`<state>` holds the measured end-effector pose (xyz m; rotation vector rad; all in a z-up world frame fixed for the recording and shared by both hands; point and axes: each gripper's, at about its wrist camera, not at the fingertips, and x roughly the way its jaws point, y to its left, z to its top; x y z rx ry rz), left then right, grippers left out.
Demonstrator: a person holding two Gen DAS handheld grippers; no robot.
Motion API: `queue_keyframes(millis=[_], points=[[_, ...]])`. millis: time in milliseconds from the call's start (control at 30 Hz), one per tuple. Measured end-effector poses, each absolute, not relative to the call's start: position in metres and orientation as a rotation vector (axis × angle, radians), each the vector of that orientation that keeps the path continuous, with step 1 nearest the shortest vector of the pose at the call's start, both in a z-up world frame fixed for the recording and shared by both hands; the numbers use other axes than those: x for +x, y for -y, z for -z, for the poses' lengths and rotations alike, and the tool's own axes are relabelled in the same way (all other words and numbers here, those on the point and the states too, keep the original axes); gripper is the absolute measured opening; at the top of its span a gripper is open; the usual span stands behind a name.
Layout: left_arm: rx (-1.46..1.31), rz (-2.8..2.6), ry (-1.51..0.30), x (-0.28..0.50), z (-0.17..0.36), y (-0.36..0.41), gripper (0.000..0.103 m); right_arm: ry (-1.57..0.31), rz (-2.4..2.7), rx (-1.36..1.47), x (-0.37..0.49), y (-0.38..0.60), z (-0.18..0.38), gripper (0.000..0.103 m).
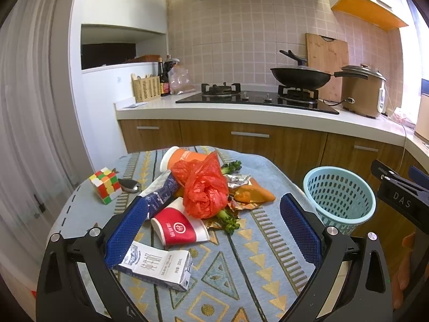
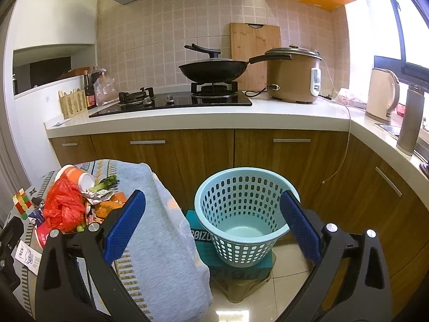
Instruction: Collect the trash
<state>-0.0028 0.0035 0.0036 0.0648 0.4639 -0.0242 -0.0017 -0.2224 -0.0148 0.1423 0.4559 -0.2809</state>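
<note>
1. Hovering over the trash pile with nothing picked up: left tongs point(image 1: 214, 230) spread wide and empty above the tabletop with the patterned blue-grey cloth point(image 1: 241, 273).
2. Spread just as wide and equally empty: right tongs point(image 2: 213, 228), aimed past the cloth's hanging edge at the pale blue perforated plastic basket point(image 2: 242, 214).
3. Taking the crumpled red plastic bag point(image 1: 205, 190) as landmark: red-and-white paper cup point(image 1: 178, 229) lying on its side just in front of the bag, toward the camera; white-and-blue milk carton point(image 1: 158, 268) nearer still, beside the left finger.
4. Behind the bag: orange-and-white paper cup point(image 1: 182, 158), tipped over; green vegetable stalks point(image 1: 230, 167) behind and in front of the bag; orange peel and torn wrappers point(image 1: 252, 194) to the bag's right.
5. Left of the bag: flattened blue-and-white carton point(image 1: 161, 191) touching it, then a dark key fob point(image 1: 130, 185) and a multicoloured puzzle cube point(image 1: 106, 185), probably not trash.
6. Right of the bag and lower, off the tabletop: the basket, perched on a teal box point(image 2: 199, 230), looking empty inside.
7. Judged as the very start of collecting: first grasp not yet made.
8. Next move likely calling for lowering the left tongs around the red-and-white cup or the bag, closing gently to avoid crushing or slipping, then carrying across to the basket.
</note>
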Motion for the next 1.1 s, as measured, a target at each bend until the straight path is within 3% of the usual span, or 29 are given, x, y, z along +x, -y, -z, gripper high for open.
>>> queue_keyframes(millis=[1100], points=[[0.042,0.063,-0.456,-0.0055,-0.0035,-0.0065,0.096,-0.465,0.295,0.134,-0.0004,0.2248,0.0107,0.096]])
